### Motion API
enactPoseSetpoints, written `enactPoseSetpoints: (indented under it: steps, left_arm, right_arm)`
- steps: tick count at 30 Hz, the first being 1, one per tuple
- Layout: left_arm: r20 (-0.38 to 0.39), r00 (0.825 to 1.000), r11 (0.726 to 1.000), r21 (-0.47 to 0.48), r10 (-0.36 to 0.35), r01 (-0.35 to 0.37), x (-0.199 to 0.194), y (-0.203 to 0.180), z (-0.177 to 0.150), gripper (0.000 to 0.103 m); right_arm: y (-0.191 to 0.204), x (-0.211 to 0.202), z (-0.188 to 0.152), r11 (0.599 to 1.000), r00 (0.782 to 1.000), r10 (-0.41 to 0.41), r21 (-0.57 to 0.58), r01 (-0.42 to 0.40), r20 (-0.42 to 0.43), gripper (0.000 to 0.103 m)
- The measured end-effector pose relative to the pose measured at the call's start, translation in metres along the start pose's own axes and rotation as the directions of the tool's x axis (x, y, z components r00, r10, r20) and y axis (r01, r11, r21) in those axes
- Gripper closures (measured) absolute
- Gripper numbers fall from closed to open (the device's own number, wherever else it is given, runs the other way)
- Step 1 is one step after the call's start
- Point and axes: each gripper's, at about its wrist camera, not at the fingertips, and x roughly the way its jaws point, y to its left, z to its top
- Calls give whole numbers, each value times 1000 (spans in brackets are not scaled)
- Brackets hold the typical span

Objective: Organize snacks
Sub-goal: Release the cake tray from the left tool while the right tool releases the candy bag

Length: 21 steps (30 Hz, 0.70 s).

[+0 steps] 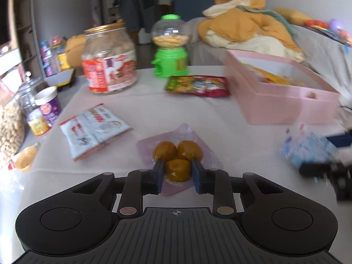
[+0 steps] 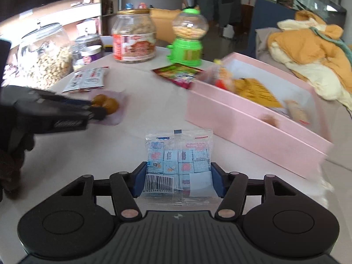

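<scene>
A clear pink packet of three brown sweets [image 1: 167,149] lies on the white table. My left gripper [image 1: 178,171] is shut on it, its blue pads pressing the nearest sweet from both sides. The right wrist view shows that gripper [image 2: 96,110] coming in from the left on the same sweets [image 2: 110,105]. My right gripper [image 2: 178,176] is shut on a clear packet of blue printed cubes [image 2: 178,154], barcode toward the camera. This packet [image 1: 308,149] appears blurred at the right edge of the left wrist view. An open pink box [image 2: 242,127] holding several snacks stands to the right.
At the back stand a big gold-lidded snack jar [image 1: 110,61] and a green candy dispenser [image 1: 170,48]. A red-green packet [image 1: 198,85] and a white packet [image 1: 94,129] lie flat. A peanut jar [image 1: 8,129], purple cup [image 1: 49,105] and small orange cup [image 1: 26,158] line the left edge.
</scene>
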Motion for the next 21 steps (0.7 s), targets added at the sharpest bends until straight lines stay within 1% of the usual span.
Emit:
enactPoseSetpoints:
  steps: [4,8,12,16,19,21]
  left_arm:
    - [4,996,995,38,-90,90,-12,-25,-6,72]
    - [17,986,983,90,-163,161,-21,-52,-7,72]
    - [54,976,973,106,-209,203,-33,-70,1,72]
    - [122,964,968,116,-237,224,-50,-82,26,72]
    - [192,948,962,149,-254,228,-65,-93,60,72]
    - [221,937,957,165,-271,238,-70,-100,86,72]
  right_arm:
    - [-24,-13,-7,999,1000,-22,47,22,-18,44]
    - [-34,-28,-8,999,999,-44,20,44,-13,44]
    - [-46,-46,-1,998,998,-63,9,63,9,44]
    - [-65,-64,12,997,997,-75,36,73,31,44]
    - [-81,-83,33,993,992,-107,49,104,67,44]
    - [-92,-97,54,990,985,-139,53,134,106,44]
